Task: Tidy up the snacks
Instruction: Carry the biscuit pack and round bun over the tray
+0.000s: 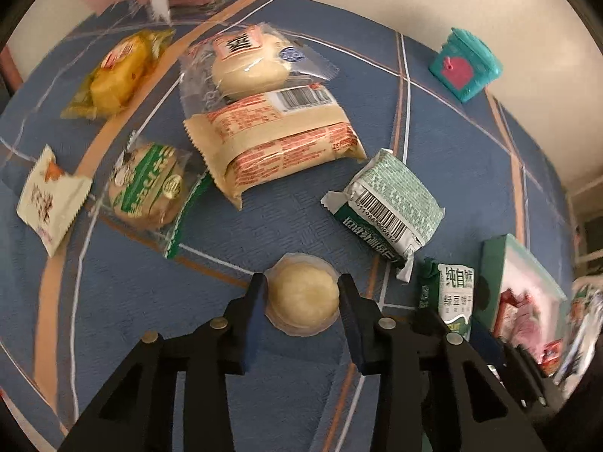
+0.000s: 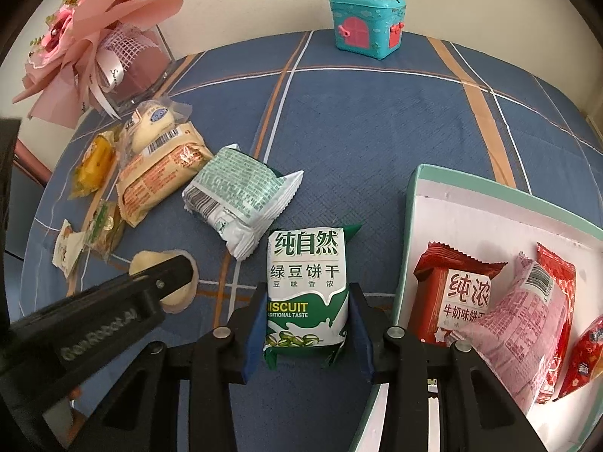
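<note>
Green biscuit pack (image 2: 306, 293): pinched by your right gripper (image 2: 307, 324), beside the box (image 2: 414, 188). Left gripper (image 1: 301, 297) clamps the pastry cup (image 1: 301, 295); lift both gently.

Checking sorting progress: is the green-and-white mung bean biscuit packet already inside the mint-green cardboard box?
No, the green-and-white biscuit packet lies on the blue cloth between the right gripper's fingers, beside the mint-green box.
</note>
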